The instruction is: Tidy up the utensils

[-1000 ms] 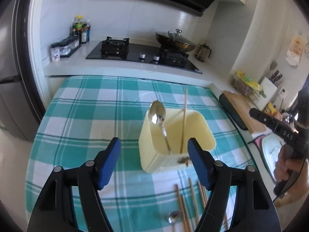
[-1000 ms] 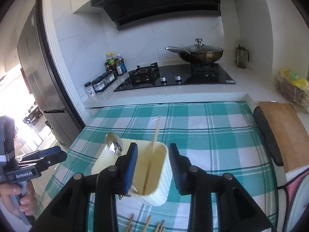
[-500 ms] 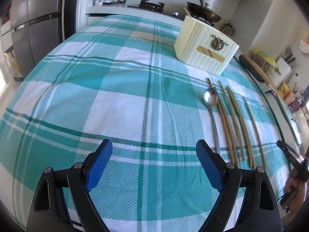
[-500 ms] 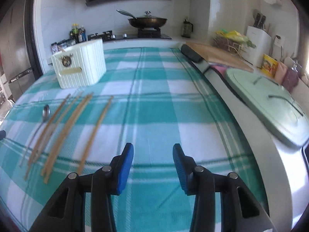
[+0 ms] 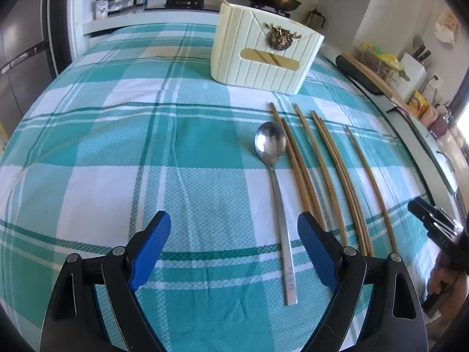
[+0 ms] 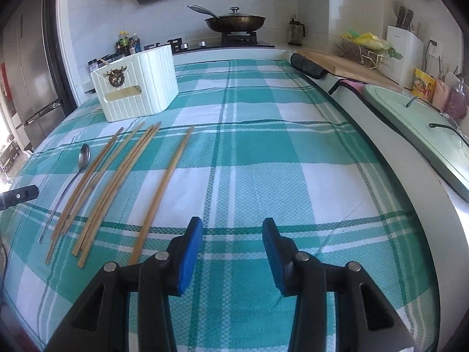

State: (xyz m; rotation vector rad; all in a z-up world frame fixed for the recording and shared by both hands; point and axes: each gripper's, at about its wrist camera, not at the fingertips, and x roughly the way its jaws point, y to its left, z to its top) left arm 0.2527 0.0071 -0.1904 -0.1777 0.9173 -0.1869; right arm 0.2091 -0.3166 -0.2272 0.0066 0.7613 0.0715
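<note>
Lying flat on the checked cloth (image 5: pixel 117 158) that covered the counter, a steel spoon (image 5: pixel 274 176) pointed its bowl toward a cream utensil holder (image 5: pixel 263 55) standing upright farther back. The left gripper (image 5: pixel 234 252) hovered low over the cloth with its jaws spread wide and nothing between them; the spoon's handle end lay in the gap, nearer the right-hand blue pad, though contact could not be told. Just beside the spoon, six wooden chopsticks (image 5: pixel 328 176) lay roughly parallel, running past the outside of that same pad. The right gripper (image 6: pixel 233 249) also had its jaws apart and empty, over bare cloth. From its view the chopsticks (image 6: pixel 117 182) sat off to the left, the nearest one ending just beside the left pad, with the spoon (image 6: pixel 73 176) beyond them and the holder (image 6: pixel 137 85) behind.
</note>
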